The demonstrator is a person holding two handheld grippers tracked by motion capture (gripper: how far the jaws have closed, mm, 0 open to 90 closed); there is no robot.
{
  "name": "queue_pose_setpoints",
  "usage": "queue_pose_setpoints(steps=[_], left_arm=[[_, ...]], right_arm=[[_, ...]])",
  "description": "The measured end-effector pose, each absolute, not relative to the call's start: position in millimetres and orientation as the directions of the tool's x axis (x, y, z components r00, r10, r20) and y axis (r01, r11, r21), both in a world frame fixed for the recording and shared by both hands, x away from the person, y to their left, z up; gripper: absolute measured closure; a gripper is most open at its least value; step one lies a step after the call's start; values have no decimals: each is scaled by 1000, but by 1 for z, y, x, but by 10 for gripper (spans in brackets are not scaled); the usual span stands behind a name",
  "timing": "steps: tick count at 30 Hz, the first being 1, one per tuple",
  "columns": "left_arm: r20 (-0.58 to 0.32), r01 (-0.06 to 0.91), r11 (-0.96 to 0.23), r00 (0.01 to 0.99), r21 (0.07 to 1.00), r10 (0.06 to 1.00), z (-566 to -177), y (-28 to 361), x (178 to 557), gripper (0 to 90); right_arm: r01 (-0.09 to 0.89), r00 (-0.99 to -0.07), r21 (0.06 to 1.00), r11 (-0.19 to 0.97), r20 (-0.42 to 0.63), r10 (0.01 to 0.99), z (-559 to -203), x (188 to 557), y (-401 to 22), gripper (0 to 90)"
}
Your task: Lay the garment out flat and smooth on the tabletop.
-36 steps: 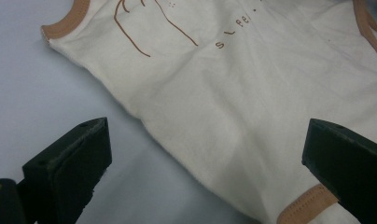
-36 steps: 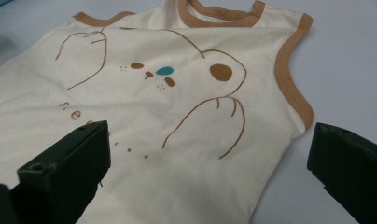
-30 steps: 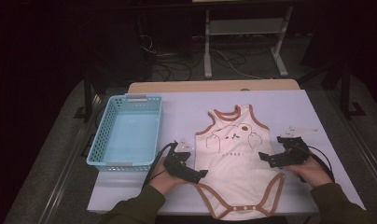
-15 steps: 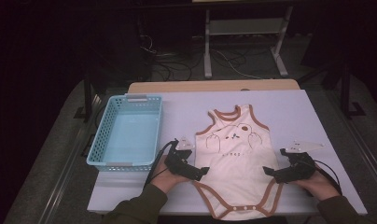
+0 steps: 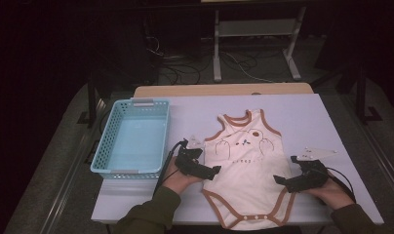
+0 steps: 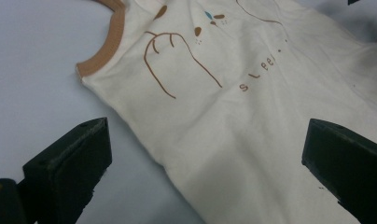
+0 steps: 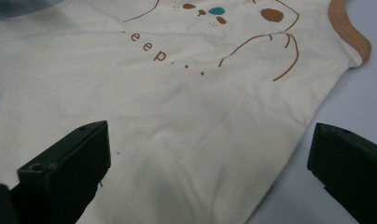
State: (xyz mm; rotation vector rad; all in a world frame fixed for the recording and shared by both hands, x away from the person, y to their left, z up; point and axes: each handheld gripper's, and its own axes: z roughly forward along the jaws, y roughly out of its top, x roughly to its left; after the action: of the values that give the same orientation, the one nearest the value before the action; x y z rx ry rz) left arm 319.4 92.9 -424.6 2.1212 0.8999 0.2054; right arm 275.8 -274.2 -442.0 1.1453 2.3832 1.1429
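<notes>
A: Left black two-jaw gripper (image 5: 208, 170): jaws spread wide, nothing held. Positioned at the left side edge of the cream cotton sleeveless baby bodysuit with brown trim (image 5: 247, 175), about waist level. In the left gripper view, one jaw over bare table, the other over fabric, with the side seam running between.

B: Right black two-jaw gripper (image 5: 283, 181): likewise wide open, empty. Set at the opposite side edge, near the lower hip. In the right gripper view, left jaw above cloth, right jaw above the pale lilac tabletop (image 5: 292, 117).

A: Probable risks: closing too high and catching air, or nipping a single layer only, leaving the back panel behind and producing a skewed fold.

B: Also possible: uneven lift, since the two grip points sit at slightly different heights along the garment. Likely result: twisting and bunching across the printed bear face (image 5: 245, 142).

A: Further hazard: dragging the cloth sideways toward the light blue perforated plastic basket (image 5: 131, 138), which stands just left of the left hand (image 5: 178, 180).

B: Garment position: flat, neck away from the person, snap end toward the near table edge, between both tools. Contact with either jaw: cannot be confirmed.
</notes>
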Motion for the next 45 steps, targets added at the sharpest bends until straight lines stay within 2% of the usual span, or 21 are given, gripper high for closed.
queue_pose_setpoints(steps=[20, 45], left_arm=[[-131, 531, -417, 718, 737, 683, -420, 72, 348, 12], [-113, 547, -384, 669, 744, 735, -418, 59, 402, 142]], right_arm=[[537, -652, 755, 376, 88, 753, -439, 277, -277, 0], [546, -648, 752, 371, 97, 756, -441, 277, -279, 0]])
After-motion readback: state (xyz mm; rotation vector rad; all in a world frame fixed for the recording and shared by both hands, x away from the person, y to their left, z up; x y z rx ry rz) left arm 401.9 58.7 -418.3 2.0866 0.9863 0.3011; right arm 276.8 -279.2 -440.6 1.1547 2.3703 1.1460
